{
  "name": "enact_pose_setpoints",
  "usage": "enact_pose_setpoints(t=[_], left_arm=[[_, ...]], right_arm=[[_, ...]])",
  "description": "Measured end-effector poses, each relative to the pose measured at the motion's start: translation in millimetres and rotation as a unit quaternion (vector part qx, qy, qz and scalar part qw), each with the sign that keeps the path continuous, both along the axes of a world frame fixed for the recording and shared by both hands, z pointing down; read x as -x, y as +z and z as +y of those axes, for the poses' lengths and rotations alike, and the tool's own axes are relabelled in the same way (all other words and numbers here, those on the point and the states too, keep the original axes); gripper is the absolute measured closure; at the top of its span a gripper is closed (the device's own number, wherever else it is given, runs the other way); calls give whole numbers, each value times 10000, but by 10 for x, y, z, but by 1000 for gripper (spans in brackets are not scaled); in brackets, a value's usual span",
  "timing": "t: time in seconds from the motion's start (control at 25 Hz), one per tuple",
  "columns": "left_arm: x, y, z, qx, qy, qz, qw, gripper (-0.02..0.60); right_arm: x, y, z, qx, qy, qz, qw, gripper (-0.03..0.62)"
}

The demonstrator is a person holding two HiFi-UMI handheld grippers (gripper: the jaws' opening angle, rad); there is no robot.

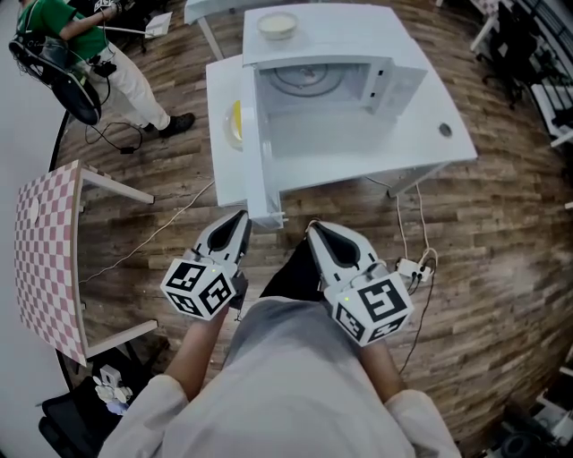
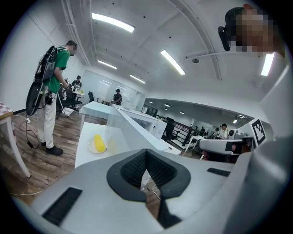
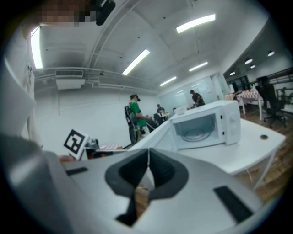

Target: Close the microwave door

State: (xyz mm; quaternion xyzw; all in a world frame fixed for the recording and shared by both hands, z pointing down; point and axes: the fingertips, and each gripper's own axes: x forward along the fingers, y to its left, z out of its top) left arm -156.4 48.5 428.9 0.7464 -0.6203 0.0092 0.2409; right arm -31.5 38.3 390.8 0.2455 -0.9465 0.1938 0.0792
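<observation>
Microwave door (image 1: 261, 152) stood swung wide open, its free edge projecting toward the operator past the front of the white table (image 1: 421, 148). The microwave (image 1: 358, 80) sat on that table with its cavity and turntable (image 1: 300, 79) exposed.

The fingers of the left gripper (image 1: 240, 217) were pressed together on nothing. Its tip hovered just beside the door's free edge without touching it. The fingers of the right gripper (image 1: 313, 229) were likewise closed and empty, near the table front, on the inner side of the door.

Procedure, as judged:
- Use 1 gripper only.
- Bring the left gripper round to the door's outer face.
- Set the closed tips against that face close to the free edge.
- Push in a steady arc toward the cavity until the latch seats.
- Hold the right gripper out of that arc.

Obstructions and surroundings:
- 1 plate (image 1: 231, 125) carrying a yellow food item (image 2: 97, 142) lay on the tabletop beside the door's outer face, so the approach should pass above it.
- 1 bowl (image 1: 277, 24) rested on top of the microwave and might shift if the door slammed.
- 1 cable (image 1: 407, 215) ran down to a power strip (image 1: 414, 268) on the floor.
- 1 person in a green shirt (image 1: 67, 31) and 1 checked table (image 1: 45, 250) stood well apart.
</observation>
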Motion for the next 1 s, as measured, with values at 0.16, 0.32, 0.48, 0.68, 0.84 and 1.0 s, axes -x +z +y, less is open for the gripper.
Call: enact_pose_setpoints(t=[0.16,0.32,0.48,0.68,0.84,1.0], left_arm=[[-82,29,-35,5,92,36,10000,569],[-182,44,-78,4,206,98,9997,569],[-275,47,-141,18,296,154,9994,569],[-372,54,-236,44,412,252,9988,569],[-430,68,-321,67,504,300,9983,569],[-455,64,-409,43,558,413,9976,569]], right_arm=[[-34,51,-14,42,50,30,10000,571],[-77,72,-23,81,82,72,9999,571],[-137,89,-72,135,160,76,9998,571],[-229,124,-161,181,287,73,9994,571],[-344,126,-274,253,469,32,9986,571],[-424,98,-352,287,599,11,9978,571]])
